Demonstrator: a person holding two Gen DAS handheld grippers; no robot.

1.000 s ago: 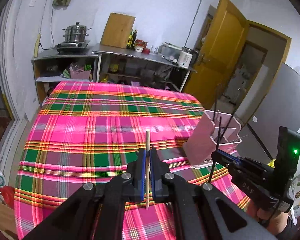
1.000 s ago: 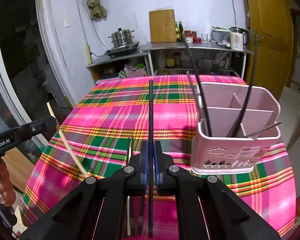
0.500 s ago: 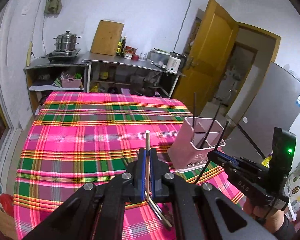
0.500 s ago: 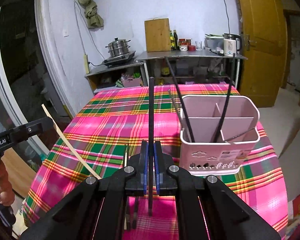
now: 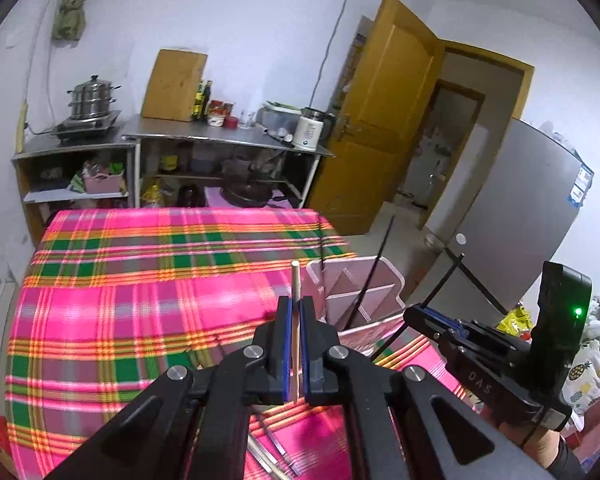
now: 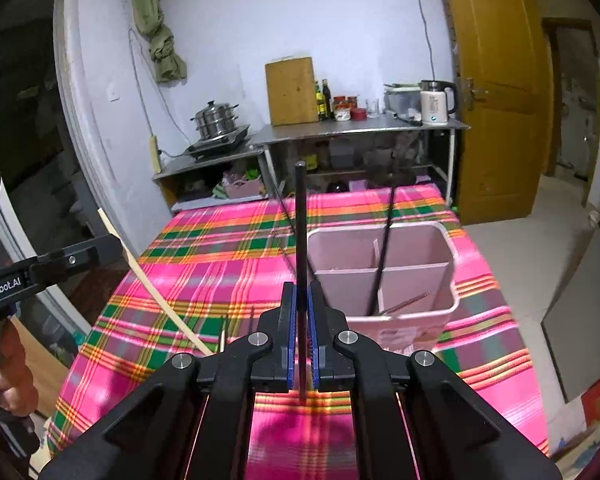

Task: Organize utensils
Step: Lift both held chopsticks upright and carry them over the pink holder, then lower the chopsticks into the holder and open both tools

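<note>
Since the earlier frames both grippers have risen and closed on the pink holder (image 6: 384, 276); it now sits lower and nearer in each view, just beyond the fingers.

Left gripper (image 5: 296, 344): fingers (image 5: 285, 344) narrow, pinched on a pale wooden chopstick (image 5: 295, 292). Stick stands upright between the blue pads, tip above the fingers, lower end just below them. In the right wrist view the same stick (image 6: 148, 280) slants down from the left gripper (image 6: 112, 248) toward the cloth.

Right gripper (image 6: 301, 340): fingers (image 6: 288, 340) narrow, clamped on a black chopstick (image 6: 300, 240). Stick upright, tip well above the fingers, lower end hanging over the cloth. From the left wrist view the right gripper (image 5: 416, 314) sits beside the holder, black chopstick (image 5: 440, 288) slanting up and right.

Pink holder (image 5: 360, 292): divided into compartments, stands on the tabletop (image 6: 220, 248) under a pink-green plaid cloth, toward its right edge. Black sticks (image 6: 382, 256) lean inside it; which compartment each occupies cannot be told for all.

Loose utensils (image 5: 276, 448) lie flat on the cloth below the left gripper; more sticks (image 6: 224, 332) lie near the right gripper's left side.
</note>
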